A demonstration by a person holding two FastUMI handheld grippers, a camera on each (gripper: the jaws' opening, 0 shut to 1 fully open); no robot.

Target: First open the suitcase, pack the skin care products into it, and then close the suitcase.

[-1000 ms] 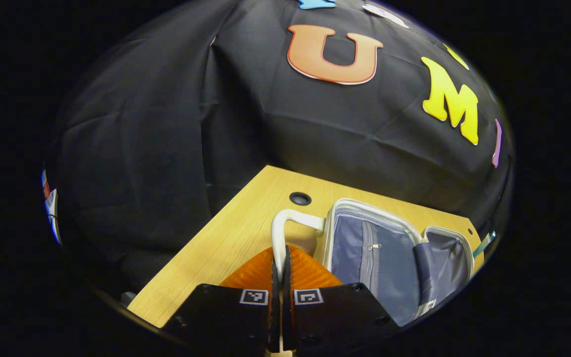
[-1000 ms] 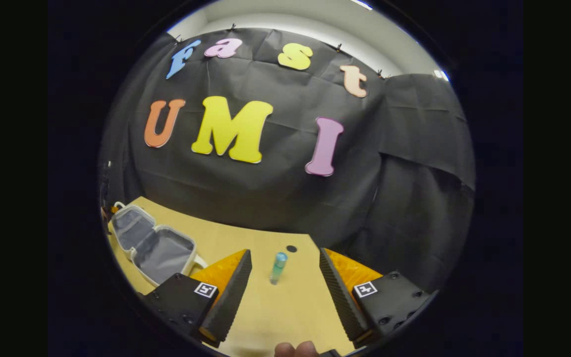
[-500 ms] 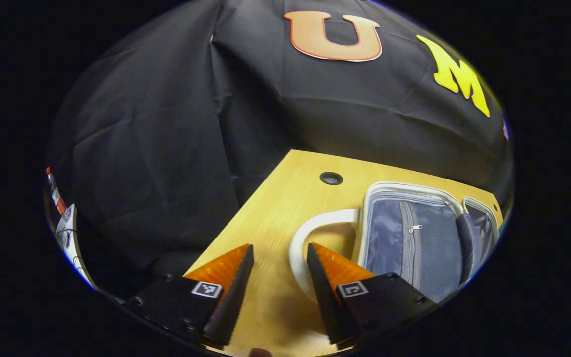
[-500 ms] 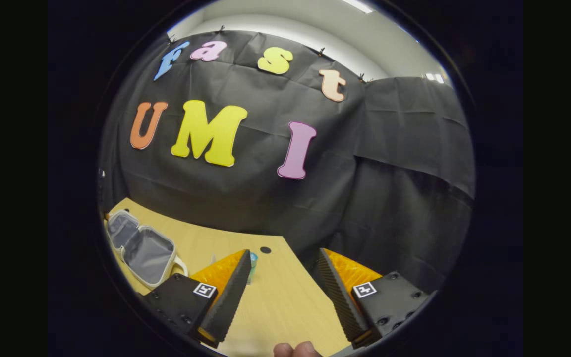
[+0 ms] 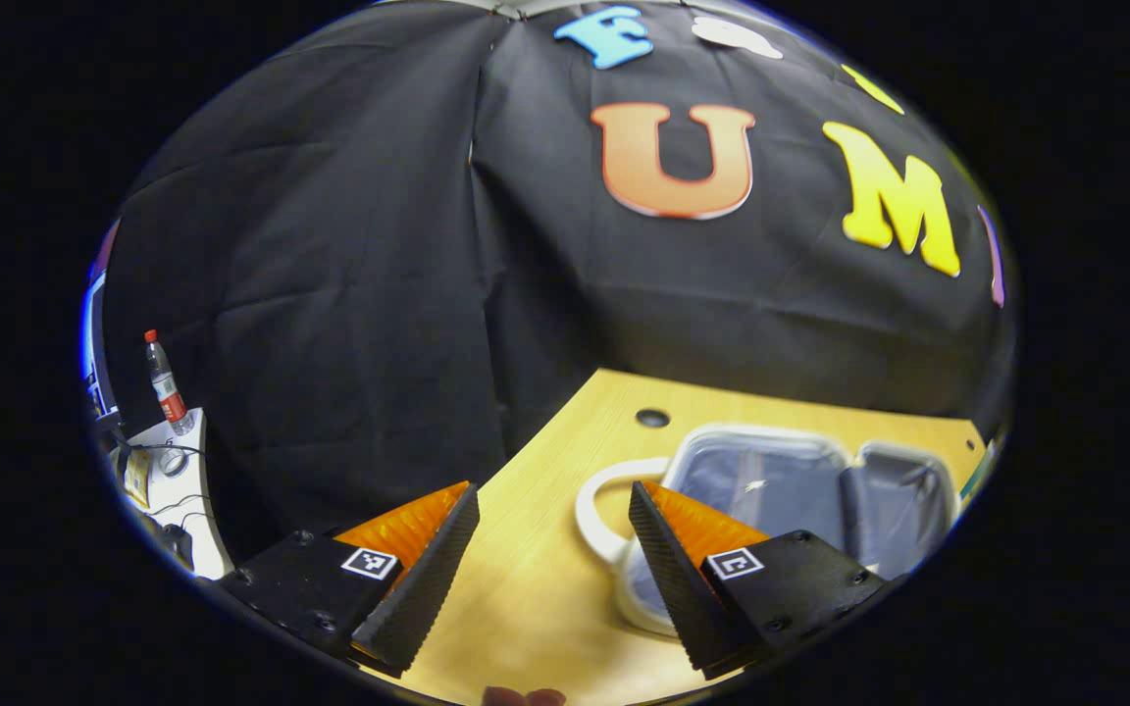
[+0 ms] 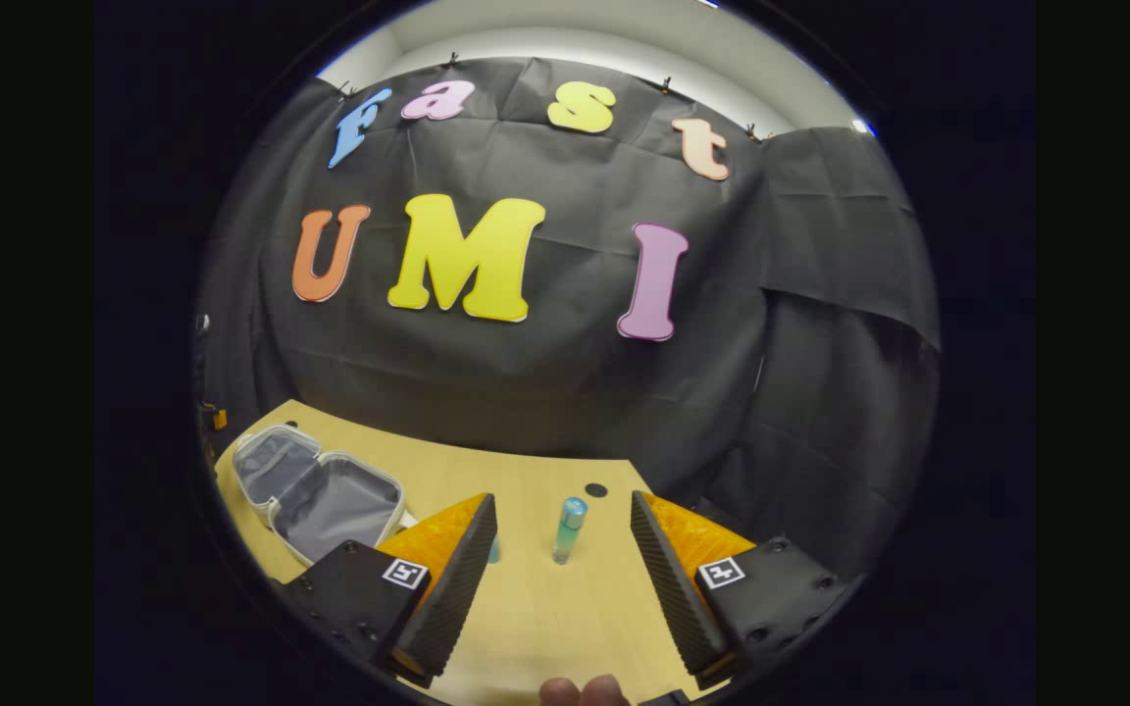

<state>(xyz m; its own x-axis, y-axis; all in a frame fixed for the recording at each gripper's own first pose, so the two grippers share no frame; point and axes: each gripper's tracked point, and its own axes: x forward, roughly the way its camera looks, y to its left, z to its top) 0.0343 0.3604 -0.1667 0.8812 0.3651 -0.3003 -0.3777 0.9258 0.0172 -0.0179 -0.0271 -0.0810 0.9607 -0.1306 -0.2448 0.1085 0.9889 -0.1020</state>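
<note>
Suitcase [image 6: 320,495] lies open, nothing visible inside; both grippers' fingers spread, holding nothing.

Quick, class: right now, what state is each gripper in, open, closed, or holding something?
Left gripper: open, holding nothing; the suitcase handle lies just beyond its jaws.
Right gripper: open, empty, with the teal bottle standing ahead.
</note>
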